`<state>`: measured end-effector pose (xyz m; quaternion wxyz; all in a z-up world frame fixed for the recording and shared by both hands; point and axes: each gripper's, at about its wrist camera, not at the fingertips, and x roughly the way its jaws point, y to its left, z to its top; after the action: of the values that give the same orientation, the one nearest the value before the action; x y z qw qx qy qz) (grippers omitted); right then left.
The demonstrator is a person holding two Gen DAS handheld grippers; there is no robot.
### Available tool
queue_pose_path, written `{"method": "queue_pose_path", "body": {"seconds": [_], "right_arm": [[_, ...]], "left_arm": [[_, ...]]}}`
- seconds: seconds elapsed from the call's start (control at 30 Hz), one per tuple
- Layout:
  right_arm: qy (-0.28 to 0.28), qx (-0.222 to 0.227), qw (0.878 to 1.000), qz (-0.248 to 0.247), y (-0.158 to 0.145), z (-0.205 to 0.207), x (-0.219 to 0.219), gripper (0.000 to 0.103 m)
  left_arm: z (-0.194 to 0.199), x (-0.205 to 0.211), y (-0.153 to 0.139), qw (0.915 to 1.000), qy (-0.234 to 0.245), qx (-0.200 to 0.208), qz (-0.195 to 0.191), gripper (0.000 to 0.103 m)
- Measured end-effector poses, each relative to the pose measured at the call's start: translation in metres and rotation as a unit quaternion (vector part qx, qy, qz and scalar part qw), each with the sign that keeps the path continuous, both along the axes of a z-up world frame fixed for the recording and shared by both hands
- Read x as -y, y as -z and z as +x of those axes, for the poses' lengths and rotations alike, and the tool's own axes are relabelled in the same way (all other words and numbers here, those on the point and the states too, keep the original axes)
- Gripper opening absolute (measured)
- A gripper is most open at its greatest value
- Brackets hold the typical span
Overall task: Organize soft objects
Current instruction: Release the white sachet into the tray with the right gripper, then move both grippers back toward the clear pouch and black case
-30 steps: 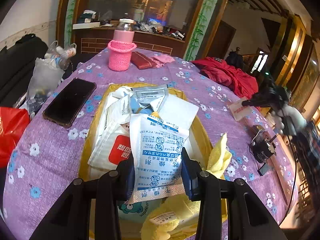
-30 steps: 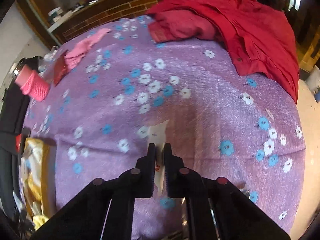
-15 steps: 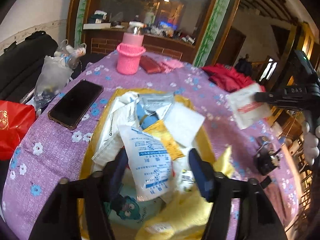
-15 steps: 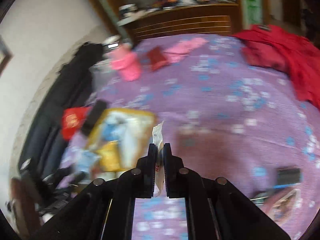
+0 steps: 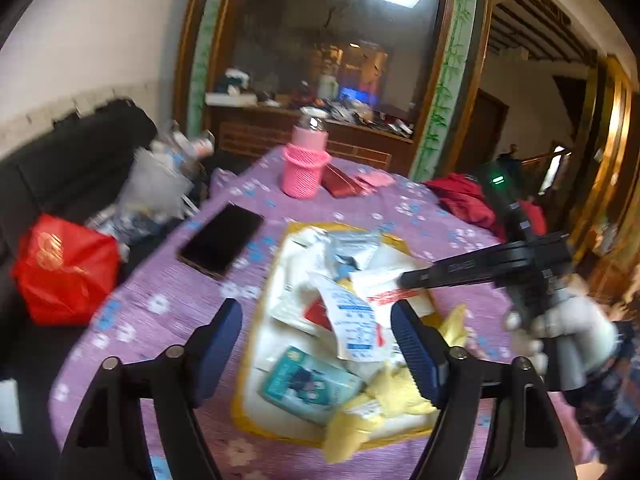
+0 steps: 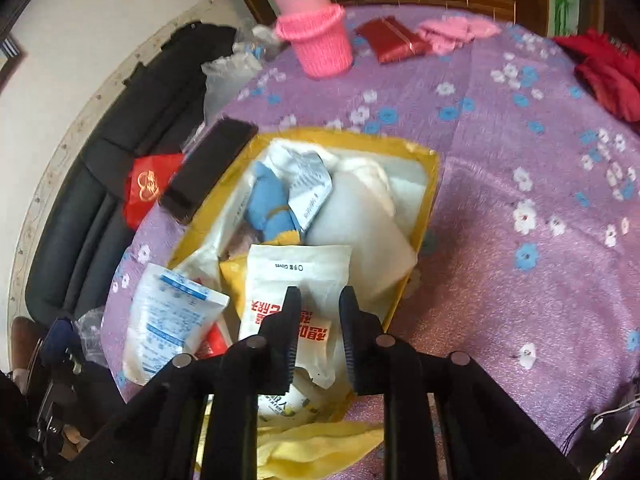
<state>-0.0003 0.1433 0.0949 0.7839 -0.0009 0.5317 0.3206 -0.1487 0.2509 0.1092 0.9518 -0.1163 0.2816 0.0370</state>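
A yellow-rimmed tray (image 5: 298, 227) (image 6: 424, 208) on the purple flowered cloth holds several soft packets. My left gripper (image 5: 316, 322) is open and empty, raised above the tray's near end, with a white-and-blue packet (image 5: 352, 326) lying below it. My right gripper (image 6: 318, 300) is open just above a white packet with red lettering (image 6: 298, 280) that lies in the tray; it shows as a black arm over the tray in the left wrist view (image 5: 404, 280). A yellow cloth (image 5: 396, 400) (image 6: 316, 444) lies at the tray's near corner.
A black phone (image 5: 222, 238) (image 6: 208, 168) lies left of the tray. A pink knitted holder with a bottle (image 5: 304, 168) (image 6: 316, 40), a red wallet (image 6: 390, 38) and a pink cloth (image 6: 456, 30) sit at the far side. Red clothing (image 5: 464, 200) (image 6: 612, 76) lies at the right.
My left gripper opened, dropped the white-and-blue packet into the tray and rose. My right gripper carried its white packet from the cloth over the tray and opened; the packet now lies in the tray.
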Motion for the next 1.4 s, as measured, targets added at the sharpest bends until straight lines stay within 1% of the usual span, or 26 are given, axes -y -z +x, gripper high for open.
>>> {"method": "queue_pose_path", "body": {"seconds": [0.03, 0.07, 0.1, 0.13, 0.2, 0.23, 0.27, 0.3, 0.33, 0.37, 0.4, 0.43, 0.47, 0.5, 0.53, 0.57, 0.67, 0.73, 0.9, 1.03, 1.17, 1.4], "right_arm": [[0.001, 0.016, 1.0, 0.007, -0.008, -0.004, 0.005, 0.032], [0.004, 0.047, 0.999, 0.011, -0.022, -0.012, 0.012, 0.036], [0.007, 0.073, 0.997, 0.011, -0.03, -0.02, 0.021, 0.046], [0.009, 0.101, 0.995, 0.01, -0.039, -0.029, 0.028, 0.053], [0.005, 0.151, 0.989, 0.006, -0.053, -0.049, 0.042, 0.057], [0.002, 0.17, 0.985, 0.003, -0.057, -0.059, 0.047, 0.058], [0.002, 0.183, 0.983, 0.001, -0.059, -0.067, 0.051, 0.058], [0.003, 0.196, 0.981, 0.002, -0.06, -0.075, 0.056, 0.061], [0.005, 0.204, 0.979, 0.009, -0.061, -0.084, 0.062, 0.065], [0.008, 0.208, 0.978, 0.019, -0.06, -0.091, 0.067, 0.066], [0.013, 0.207, 0.978, 0.029, -0.059, -0.095, 0.073, 0.067], [0.017, 0.205, 0.978, 0.038, -0.058, -0.096, 0.075, 0.067], [0.023, 0.2, 0.978, 0.049, -0.055, -0.1, 0.079, 0.067], [0.026, 0.193, 0.979, 0.06, -0.053, -0.104, 0.084, 0.067], [0.028, 0.188, 0.98, 0.065, -0.052, -0.107, 0.087, 0.068], [0.031, 0.185, 0.98, 0.065, -0.048, -0.11, 0.091, 0.068], [0.039, 0.191, 0.979, 0.05, -0.04, -0.118, 0.094, 0.069], [0.04, 0.188, 0.98, 0.042, -0.031, -0.122, 0.092, 0.07], [0.033, 0.179, 0.983, 0.038, -0.017, -0.134, 0.086, 0.07], [0.022, 0.181, 0.983, 0.024, -0.009, -0.143, 0.077, 0.071], [0.011, 0.182, 0.983, 0.016, -0.005, -0.149, 0.068, 0.074], [-0.002, 0.188, 0.982, 0.0, -0.001, -0.157, 0.055, 0.075]], "left_arm": [[-0.002, 0.002, -0.001, 0.9998, -0.01, 0.004, 0.016, 0.086], [-0.003, 0.003, -0.002, 0.9994, -0.019, 0.009, 0.029, 0.09], [-0.004, 0.003, -0.002, 0.9988, -0.027, 0.014, 0.038, 0.092], [-0.005, 0.004, -0.003, 0.998, -0.039, 0.018, 0.047, 0.093], [-0.008, 0.008, -0.007, 0.9941, -0.072, 0.032, 0.074, 0.095], [-0.012, 0.012, -0.01, 0.9898, -0.098, 0.043, 0.094, 0.098], [-0.019, 0.018, -0.016, 0.9799, -0.14, 0.063, 0.127, 0.103], [-0.023, 0.023, -0.02, 0.9736, -0.16, 0.079, 0.142, 0.103], [-0.031, 0.028, -0.025, 0.9683, -0.17, 0.104, 0.151, 0.103], [-0.038, 0.033, -0.029, 0.9663, -0.168, 0.128, 0.147, 0.103], [-0.039, 0.035, -0.031, 0.9693, -0.159, 0.136, 0.13, 0.103], [-0.033, 0.034, -0.031, 0.9756, -0.143, 0.125, 0.11, 0.103], [-0.024, 0.033, -0.03, 0.9829, -0.122, 0.103, 0.093, 0.103], [-0.018, 0.033, -0.028, 0.9865, -0.113, 0.087, 0.081, 0.103], [-0.014, 0.033, -0.027, 0.9875, -0.116, 0.077, 0.073, 0.103], [-0.013, 0.034, -0.025, 0.9867, -0.126, 0.074, 0.071, 0.103], [-0.016, 0.041, -0.026, 0.9831, -0.143, 0.078, 0.082, 0.103], [-0.018, 0.047, -0.027, 0.9821, -0.149, 0.08, 0.083, 0.103], [-0.018, 0.055, -0.023, 0.9838, -0.153, 0.051, 0.079, 0.103], [-0.015, 0.06, -0.016, 0.9816, -0.162, 0.026, 0.097, 0.103], [-0.014, 0.059, -0.011, 0.9806, -0.169, 0.015, 0.099, 0.103], [-0.012, 0.052, -0.003, 0.9803, -0.175, -0.003, 0.091, 0.103]]}}
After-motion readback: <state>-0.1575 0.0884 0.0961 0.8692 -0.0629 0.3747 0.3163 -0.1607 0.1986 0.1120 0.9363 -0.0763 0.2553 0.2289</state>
